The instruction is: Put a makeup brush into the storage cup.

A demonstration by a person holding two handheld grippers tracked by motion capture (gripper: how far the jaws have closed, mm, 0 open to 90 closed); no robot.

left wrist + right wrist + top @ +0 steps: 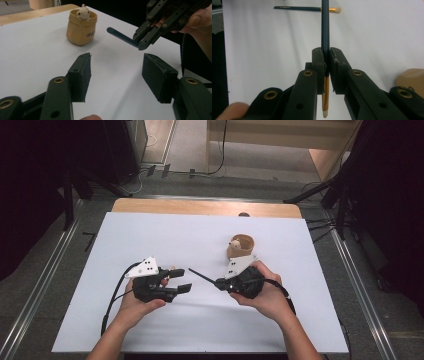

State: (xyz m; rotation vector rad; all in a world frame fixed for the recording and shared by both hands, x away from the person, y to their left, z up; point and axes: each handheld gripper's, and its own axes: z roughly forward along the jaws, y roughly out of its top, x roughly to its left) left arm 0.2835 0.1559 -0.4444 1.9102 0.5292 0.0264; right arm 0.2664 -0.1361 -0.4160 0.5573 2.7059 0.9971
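Right claw [326,62] grips a pencil [325,27]; second pencil [307,9] lies beyond.

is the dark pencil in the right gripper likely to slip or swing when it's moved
The pencil looks stiff and light. The right gripper pinches it near its eraser end, so the long free end may pivot. Its smooth round shaft would probably roll if dropped.

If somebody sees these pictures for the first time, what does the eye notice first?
First, the right tongs, shut on a dark pencil that points toward the open left tongs. Next, a tan pouch with a small toy animal peeking out stands on the white table behind the right hand.
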